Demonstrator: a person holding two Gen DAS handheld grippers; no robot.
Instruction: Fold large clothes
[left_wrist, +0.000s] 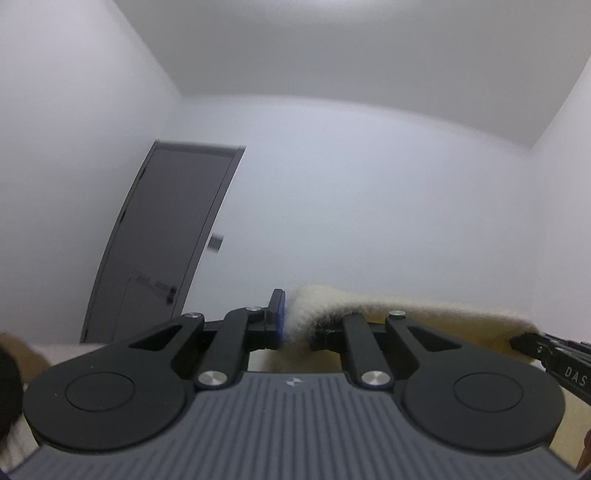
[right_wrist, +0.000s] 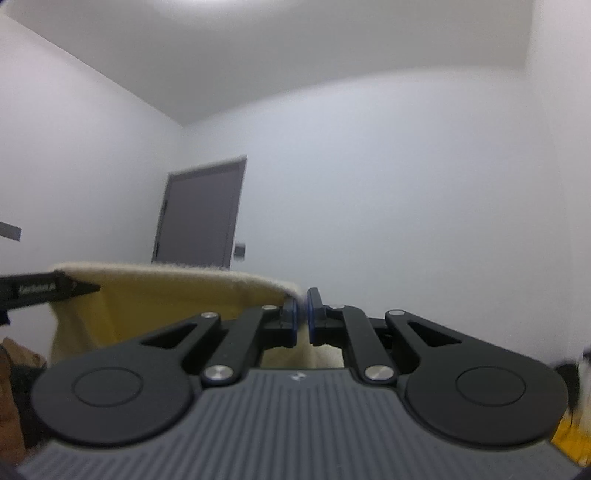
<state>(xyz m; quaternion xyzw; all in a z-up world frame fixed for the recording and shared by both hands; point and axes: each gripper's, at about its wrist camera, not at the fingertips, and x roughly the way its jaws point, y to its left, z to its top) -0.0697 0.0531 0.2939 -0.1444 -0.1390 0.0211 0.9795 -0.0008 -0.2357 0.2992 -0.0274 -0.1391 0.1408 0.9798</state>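
Clearly, both grippers were raised toward the white wall, each closed on the cream-yellow garment. The left gripper pinched its fuzzy top edge, and the right gripper pinched the other end, so the cloth hung between them, before a dark door.

The letters "DAS" can be read in white on the black body of the right gripper; lettering elsewhere is blurred beyond reading.
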